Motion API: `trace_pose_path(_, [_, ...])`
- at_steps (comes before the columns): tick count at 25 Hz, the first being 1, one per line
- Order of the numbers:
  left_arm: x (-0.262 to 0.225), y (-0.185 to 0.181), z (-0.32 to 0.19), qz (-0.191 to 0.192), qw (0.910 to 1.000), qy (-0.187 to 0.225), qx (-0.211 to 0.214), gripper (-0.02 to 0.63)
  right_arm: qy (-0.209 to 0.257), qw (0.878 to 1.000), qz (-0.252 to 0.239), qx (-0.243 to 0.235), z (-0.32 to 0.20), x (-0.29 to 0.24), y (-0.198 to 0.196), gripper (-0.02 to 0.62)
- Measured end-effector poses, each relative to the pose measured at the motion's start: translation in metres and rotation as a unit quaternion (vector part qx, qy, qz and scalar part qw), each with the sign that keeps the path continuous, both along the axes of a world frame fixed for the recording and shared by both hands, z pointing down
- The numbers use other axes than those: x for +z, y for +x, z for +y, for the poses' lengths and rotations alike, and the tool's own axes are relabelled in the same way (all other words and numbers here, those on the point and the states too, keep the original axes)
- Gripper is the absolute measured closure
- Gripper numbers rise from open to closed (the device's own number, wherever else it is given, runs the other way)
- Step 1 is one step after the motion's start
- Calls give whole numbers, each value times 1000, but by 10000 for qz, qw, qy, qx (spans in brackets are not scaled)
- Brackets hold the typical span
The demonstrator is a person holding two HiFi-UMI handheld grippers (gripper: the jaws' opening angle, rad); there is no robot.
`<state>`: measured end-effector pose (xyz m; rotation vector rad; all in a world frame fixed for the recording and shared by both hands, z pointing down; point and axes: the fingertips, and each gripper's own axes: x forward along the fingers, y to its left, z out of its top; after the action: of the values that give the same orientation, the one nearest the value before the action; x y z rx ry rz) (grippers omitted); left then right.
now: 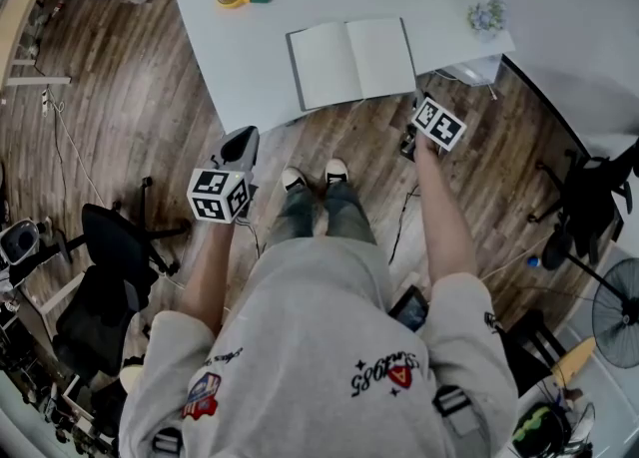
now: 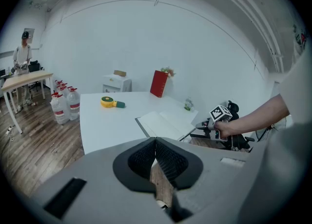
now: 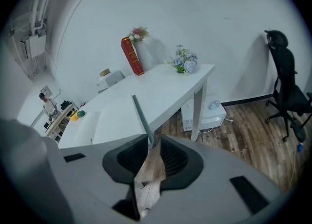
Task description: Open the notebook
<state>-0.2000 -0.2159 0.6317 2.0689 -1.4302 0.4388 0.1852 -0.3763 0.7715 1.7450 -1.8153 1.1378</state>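
White notebook lies open at the table's near edge. The right gripper gapes slightly, empty; the left gripper is closed, empty.

Head view steeply down from overhead; gripper views low, toward the table (notebook in all three)

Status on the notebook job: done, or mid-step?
Done, by the look of it: the notebook lies open flat on the table, both pages showing. In hand: nothing. The right gripper sits by its corner, jaws slightly apart; the left gripper is shut and empty. Left: probably only backing away.
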Motion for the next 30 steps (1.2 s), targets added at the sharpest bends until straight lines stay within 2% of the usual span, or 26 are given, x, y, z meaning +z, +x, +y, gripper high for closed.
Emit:
trace_pose_path(5, [-10,0,0,11,9999,150,62,601,405,9991,83,-124,14,-31,-7,591])
trace_pose_path(11, [-37,7,-14,-4,9987,463,196,601,857,9949,8,-535,25,-77,-29,591])
trace_pose_path(15, [-59,17,-21,8,9968,731,319,601,1250,9872,91,-982,33,-115,-45,591])
trace_pose_path(19, [-83,30,-28,25,9942,979,443,601,1672,9747,330,-1447,41,-160,-62,592])
trace_pose_path(23, [-106,44,-34,42,9906,1243,575,601,2191,9570,475,-1839,50,-207,-80,592])
trace_pose_path(30, [-148,61,-40,29,9824,1705,763,601,2939,9297,568,-2146,66,-278,-101,592])
